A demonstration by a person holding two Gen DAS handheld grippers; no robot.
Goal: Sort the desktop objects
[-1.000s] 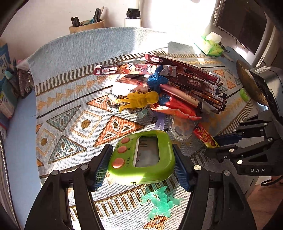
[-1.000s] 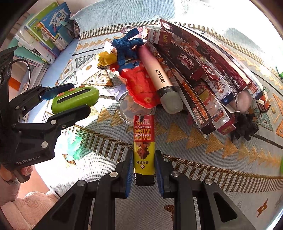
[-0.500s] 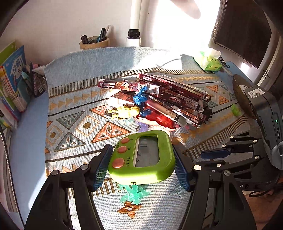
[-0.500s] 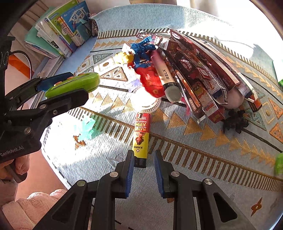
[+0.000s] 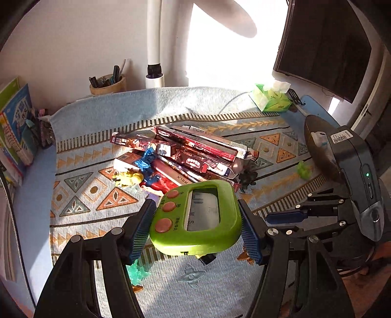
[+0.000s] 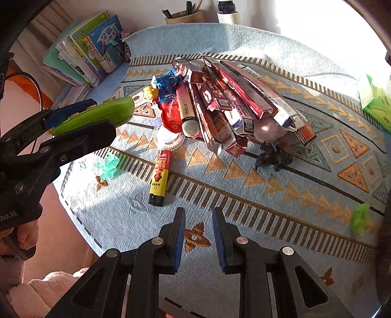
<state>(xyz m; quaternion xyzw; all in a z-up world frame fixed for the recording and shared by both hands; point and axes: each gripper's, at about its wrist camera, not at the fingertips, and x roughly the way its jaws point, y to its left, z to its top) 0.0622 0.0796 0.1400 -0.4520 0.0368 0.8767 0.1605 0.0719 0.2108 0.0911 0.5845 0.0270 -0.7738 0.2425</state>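
Right wrist alone shows lighter (image 6: 160, 178); left grips timer (image 5: 195, 217)

A heap of boxes (image 6: 234, 97) lay mid-cloth (image 6: 281, 195) on the counter, with toys (image 6: 168, 90) against its left side. A lighter (image 6: 160, 177) lay apart, nearer the front edge. Books (image 6: 85, 49) stood at the far left, a pen cup (image 6: 184, 14) at the back, and a tissue pack (image 6: 375, 97) at the far right.
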